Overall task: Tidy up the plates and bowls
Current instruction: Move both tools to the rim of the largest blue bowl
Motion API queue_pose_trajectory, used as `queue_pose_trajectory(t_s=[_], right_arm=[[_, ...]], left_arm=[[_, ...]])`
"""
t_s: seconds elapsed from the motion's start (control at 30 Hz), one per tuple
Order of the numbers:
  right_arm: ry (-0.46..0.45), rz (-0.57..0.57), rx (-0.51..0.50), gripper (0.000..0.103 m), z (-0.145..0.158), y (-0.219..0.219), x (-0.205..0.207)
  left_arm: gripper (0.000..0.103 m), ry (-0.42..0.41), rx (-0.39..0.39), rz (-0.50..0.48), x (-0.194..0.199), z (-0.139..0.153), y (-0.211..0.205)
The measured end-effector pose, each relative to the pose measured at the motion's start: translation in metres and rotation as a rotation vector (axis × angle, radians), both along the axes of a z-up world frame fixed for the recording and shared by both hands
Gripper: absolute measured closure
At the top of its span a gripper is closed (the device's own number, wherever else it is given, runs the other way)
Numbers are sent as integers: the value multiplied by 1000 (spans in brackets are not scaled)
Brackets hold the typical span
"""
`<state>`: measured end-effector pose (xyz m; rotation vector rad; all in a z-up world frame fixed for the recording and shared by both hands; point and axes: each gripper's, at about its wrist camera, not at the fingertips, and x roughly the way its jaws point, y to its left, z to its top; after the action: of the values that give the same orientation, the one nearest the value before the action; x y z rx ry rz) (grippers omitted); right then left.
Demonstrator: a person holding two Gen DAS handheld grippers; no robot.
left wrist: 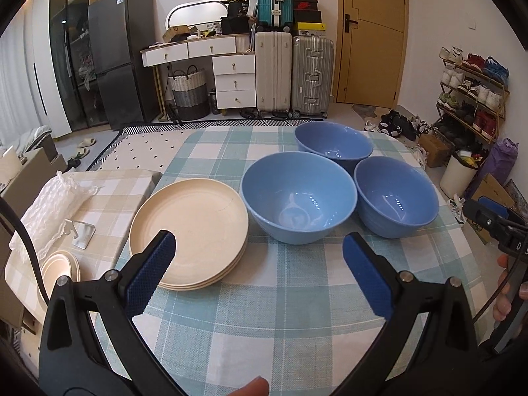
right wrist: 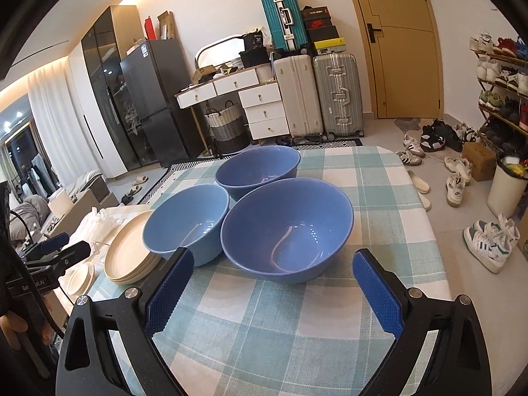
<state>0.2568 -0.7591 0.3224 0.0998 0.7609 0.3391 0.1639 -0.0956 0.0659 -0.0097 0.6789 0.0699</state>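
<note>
Three blue bowls stand upright on the checked tablecloth point(left wrist: 264, 313): a near left bowl point(left wrist: 298, 198), a right bowl point(left wrist: 396, 198) and a far bowl point(left wrist: 333, 145). A stack of cream plates point(left wrist: 191, 227) lies left of them. My left gripper point(left wrist: 259, 241) is open and empty, hovering in front of the plates and the near left bowl. In the right wrist view my right gripper point(right wrist: 272, 260) is open and empty, just in front of the nearest bowl point(right wrist: 287, 227). The other bowls point(right wrist: 186, 221) point(right wrist: 257, 170) and the plates point(right wrist: 127, 254) sit beyond and left.
Smaller cream plates point(left wrist: 59, 270), a metal stand point(left wrist: 81, 232) and bubble wrap point(left wrist: 49, 211) lie on a beige checked surface at the left. The table's right edge drops to a floor with shoes point(right wrist: 491, 241). The right gripper's body shows at the left view's right edge point(left wrist: 495, 224).
</note>
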Motion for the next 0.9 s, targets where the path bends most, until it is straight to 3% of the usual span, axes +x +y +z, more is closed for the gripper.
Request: queue_pose_trajectory(t_s=[0.33, 0.43, 0.9], right_arm=[[-47, -41, 14, 5, 24, -17, -16], [-47, -50, 4, 5, 27, -18, -17], [9, -6, -46, 5, 14, 5, 8]], left_arm=[[2, -81, 55, 19, -27, 33, -22], [2, -70, 63, 1, -27, 39, -29], [2, -3, 70, -33, 32, 16, -23]])
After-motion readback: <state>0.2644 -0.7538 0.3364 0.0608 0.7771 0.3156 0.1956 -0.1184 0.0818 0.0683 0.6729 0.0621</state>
